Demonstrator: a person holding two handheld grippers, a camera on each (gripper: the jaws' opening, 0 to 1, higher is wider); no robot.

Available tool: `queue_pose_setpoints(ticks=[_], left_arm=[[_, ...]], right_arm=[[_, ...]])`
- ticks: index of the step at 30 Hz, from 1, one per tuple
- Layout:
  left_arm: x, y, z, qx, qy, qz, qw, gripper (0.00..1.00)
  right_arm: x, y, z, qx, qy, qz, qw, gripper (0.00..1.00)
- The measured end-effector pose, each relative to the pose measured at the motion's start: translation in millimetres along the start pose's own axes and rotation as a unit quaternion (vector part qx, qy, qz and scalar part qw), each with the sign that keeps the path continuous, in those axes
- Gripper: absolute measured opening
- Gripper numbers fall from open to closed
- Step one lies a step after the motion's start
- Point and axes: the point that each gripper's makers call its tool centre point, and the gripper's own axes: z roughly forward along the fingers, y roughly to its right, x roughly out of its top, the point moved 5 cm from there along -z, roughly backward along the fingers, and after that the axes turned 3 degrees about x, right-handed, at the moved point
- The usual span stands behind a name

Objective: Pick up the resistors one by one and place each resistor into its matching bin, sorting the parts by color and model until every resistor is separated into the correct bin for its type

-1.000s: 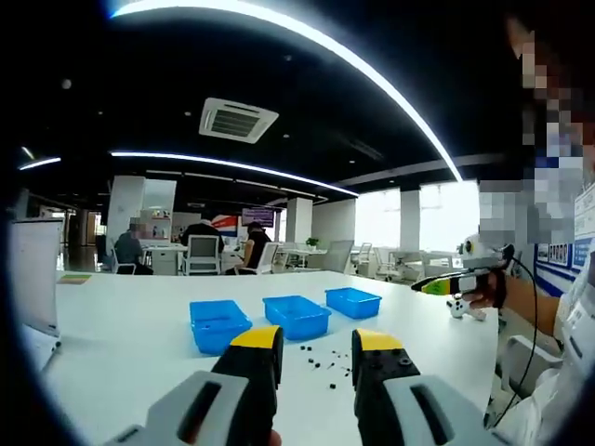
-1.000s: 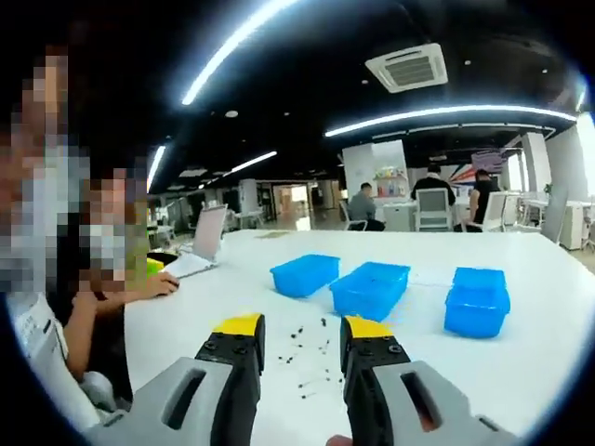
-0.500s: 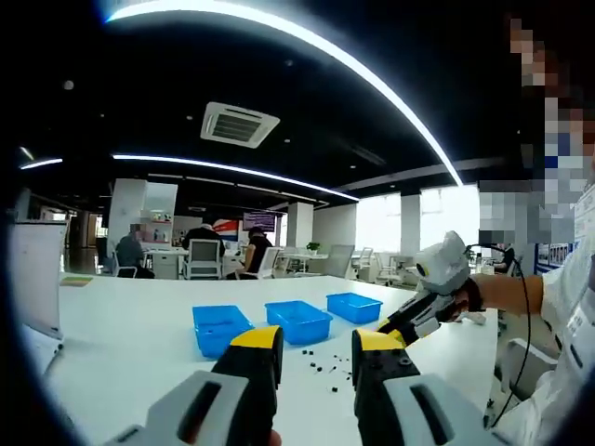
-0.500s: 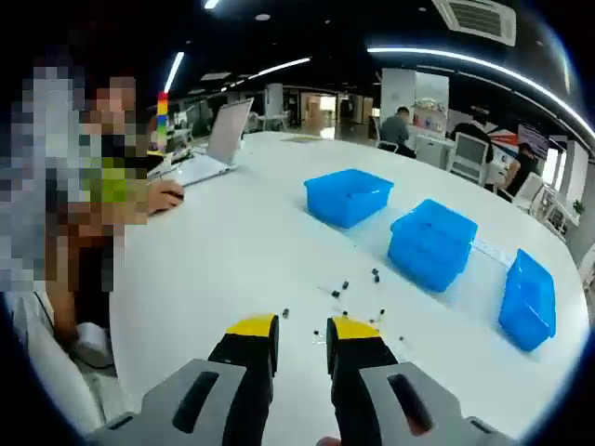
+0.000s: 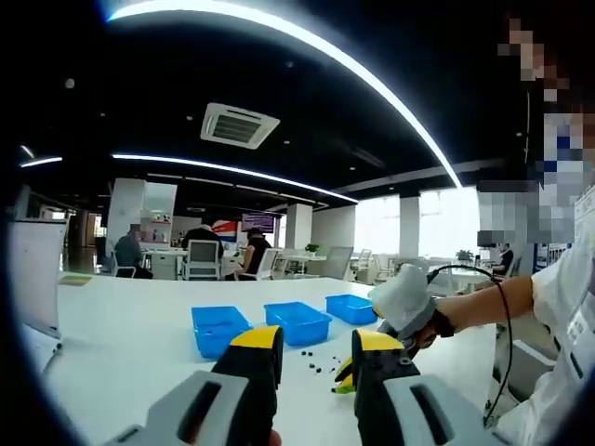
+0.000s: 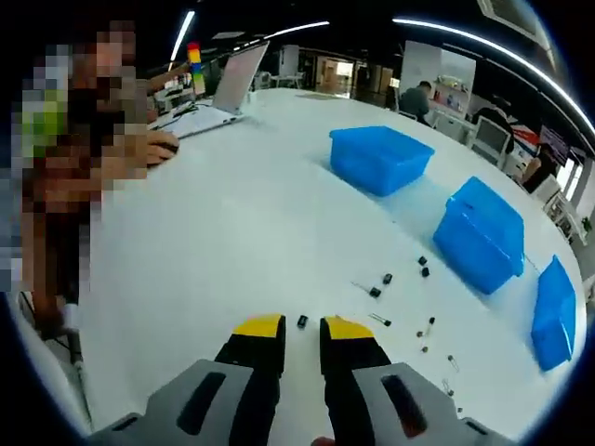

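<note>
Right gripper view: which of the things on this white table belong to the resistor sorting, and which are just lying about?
Job:
- small dark resistors scattered on the white table
- three blue plastic bins
- right gripper, jaws narrowly apart around one resistor

Lying about:
- open silver laptop
- colourful stacked block tower

1. An open-plan office with a dark ceiling, long curved light strips point(image 5: 307, 46) and a ceiling air vent point(image 5: 239, 124).
2. Far off, people sit at desks on office chairs point(image 5: 203, 255).
3. An open laptop point(image 6: 223, 88) rests on the large white table point(image 6: 232, 223).
</note>
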Motion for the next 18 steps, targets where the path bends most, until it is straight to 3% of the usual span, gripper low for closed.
queue_pose_setpoints(ticks=[5,8,15,18], left_arm=[[0.3,0.3,0.1,0.0,0.002,-0.001,1.0,0.32],[0.5,0.2,0.3,0.0,0.002,-0.002,1.0,0.32],[-0.2,1.2,1.5,-0.001,0.001,0.0,1.0,0.32],[-0.8,1.1,2.0,-0.002,0.0,-0.001,1.0,0.32]], right_arm=[[-4.7,5.1,8.1,-0.001,-0.007,0.005,1.0,0.17],[-6.3,11.2,9.8,-0.014,-0.01,0.006,0.9998,0.07],[-7.2,7.3,10.3,-0.006,-0.005,-0.018,0.9998,0.07],[4.7,8.4,2.5,-0.01,0.034,-0.027,0.999,0.07]])
